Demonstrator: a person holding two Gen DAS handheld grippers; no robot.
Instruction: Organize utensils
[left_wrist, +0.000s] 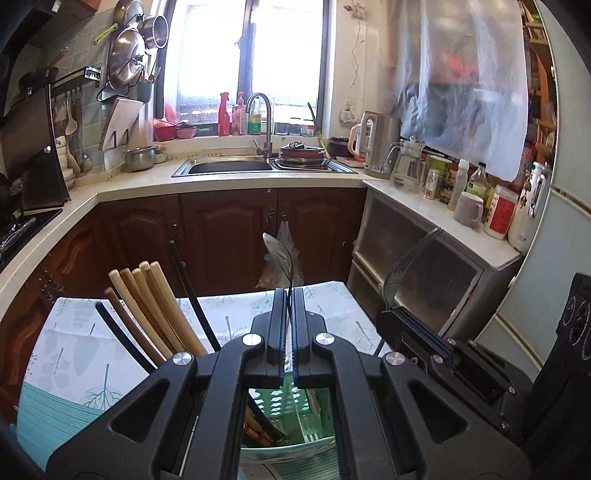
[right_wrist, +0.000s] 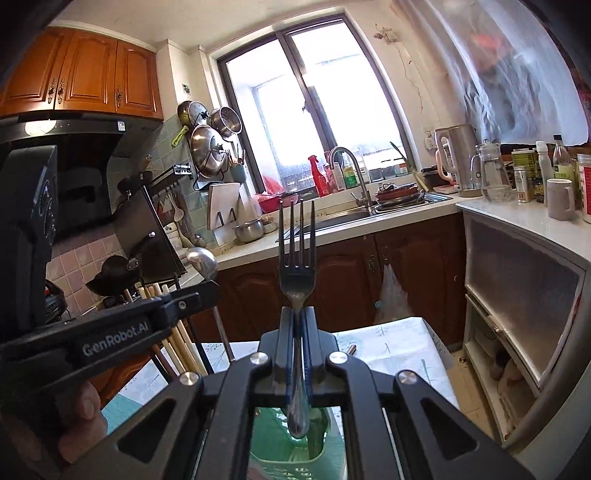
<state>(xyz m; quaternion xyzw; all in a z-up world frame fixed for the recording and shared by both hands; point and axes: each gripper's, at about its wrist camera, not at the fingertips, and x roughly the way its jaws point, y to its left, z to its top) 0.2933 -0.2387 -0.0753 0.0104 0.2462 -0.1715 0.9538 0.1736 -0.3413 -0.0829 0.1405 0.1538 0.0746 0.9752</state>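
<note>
We find the left gripper (left_wrist: 289, 295) clenched on a spoon (left_wrist: 277, 252), bowl upward, and the right gripper (right_wrist: 297, 314) clenched on a fork (right_wrist: 297, 251), tines upward. Both hang handle-down over the green holder (right_wrist: 291, 458) on the surface (left_wrist: 74, 343); we judge this suits dropping them in beside the chopsticks (left_wrist: 147, 302).

both wrist views close above a green holder (left_wrist: 288, 406), facing the sink (left_wrist: 229, 166), sharing kitchen window (right_wrist: 314, 110)
</note>
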